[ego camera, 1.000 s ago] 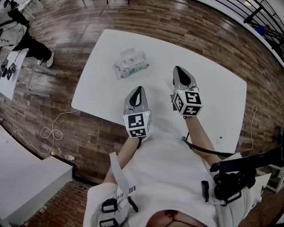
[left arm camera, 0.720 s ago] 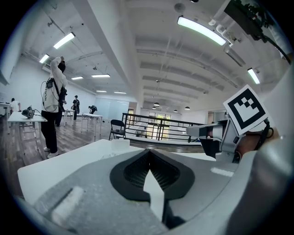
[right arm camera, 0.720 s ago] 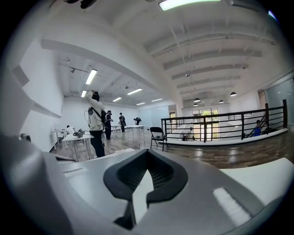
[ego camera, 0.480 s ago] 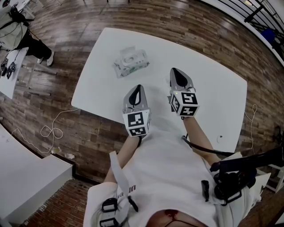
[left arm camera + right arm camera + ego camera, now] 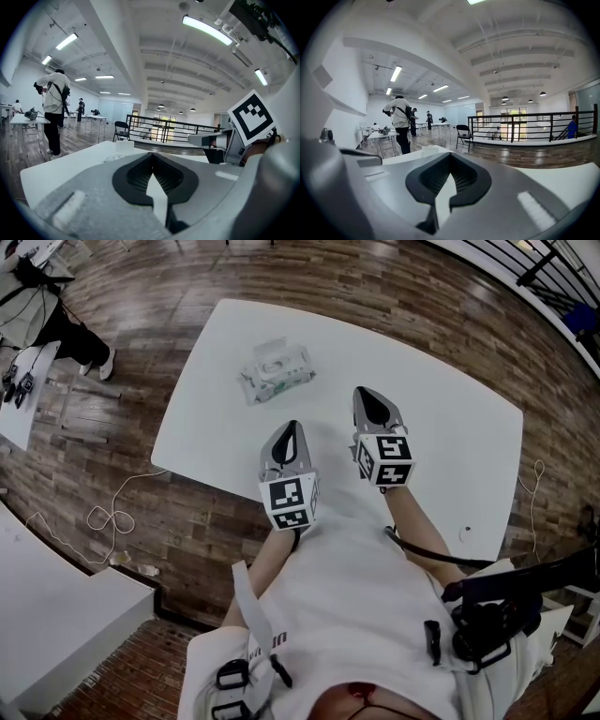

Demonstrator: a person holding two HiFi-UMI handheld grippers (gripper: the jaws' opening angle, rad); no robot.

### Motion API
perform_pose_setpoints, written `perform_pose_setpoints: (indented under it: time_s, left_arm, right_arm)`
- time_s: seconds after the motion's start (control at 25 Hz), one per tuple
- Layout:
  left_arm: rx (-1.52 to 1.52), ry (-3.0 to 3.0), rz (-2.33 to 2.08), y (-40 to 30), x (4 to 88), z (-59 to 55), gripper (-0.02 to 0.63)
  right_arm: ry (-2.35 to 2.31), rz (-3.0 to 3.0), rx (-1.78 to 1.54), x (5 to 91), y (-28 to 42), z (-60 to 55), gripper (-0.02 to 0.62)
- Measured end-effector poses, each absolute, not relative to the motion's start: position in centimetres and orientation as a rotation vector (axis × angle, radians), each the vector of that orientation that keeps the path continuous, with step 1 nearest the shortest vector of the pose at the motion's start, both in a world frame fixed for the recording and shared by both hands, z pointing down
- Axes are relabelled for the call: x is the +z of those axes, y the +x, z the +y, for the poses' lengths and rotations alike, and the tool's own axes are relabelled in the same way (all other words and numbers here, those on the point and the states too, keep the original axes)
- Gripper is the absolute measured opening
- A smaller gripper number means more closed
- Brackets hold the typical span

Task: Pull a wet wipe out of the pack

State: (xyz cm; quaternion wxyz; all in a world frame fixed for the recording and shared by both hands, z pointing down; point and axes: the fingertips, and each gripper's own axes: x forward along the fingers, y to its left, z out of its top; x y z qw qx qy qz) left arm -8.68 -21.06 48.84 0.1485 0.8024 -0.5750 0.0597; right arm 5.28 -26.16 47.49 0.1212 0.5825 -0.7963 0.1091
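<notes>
A white pack of wet wipes [image 5: 275, 371] with a flip lid lies flat on the far left part of the white table [image 5: 450, 446]. My left gripper [image 5: 292, 427] hovers over the table's near edge, shut and empty, pointing toward the pack. My right gripper [image 5: 364, 392] is beside it to the right, also shut with nothing held. Both are well short of the pack. In the left gripper view the pack [image 5: 123, 146] shows beyond the closed left gripper [image 5: 151, 154]. The right gripper view shows the pack [image 5: 430, 149] past the closed right gripper [image 5: 450, 154].
Wooden floor surrounds the table. A cable [image 5: 108, 517] lies on the floor at the left. A person [image 5: 54, 110] stands at another table far off. A folding chair [image 5: 464, 133] and a railing [image 5: 525, 124] stand beyond the table's far edge.
My right gripper has shifted a little left and lower, closer to the left gripper. The left gripper and the pack have not moved.
</notes>
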Motion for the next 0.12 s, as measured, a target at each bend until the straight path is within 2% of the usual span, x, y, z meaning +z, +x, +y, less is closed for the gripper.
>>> perform_pose_setpoints:
  time_s: [0.12]
  left_arm:
    - [0.172,2.305,-1.66,-8.88,48.76,-21.21,0.002]
  right_arm:
    - [1.684,-2.335,0.312,47.54,4.81,-26.3,0.005]
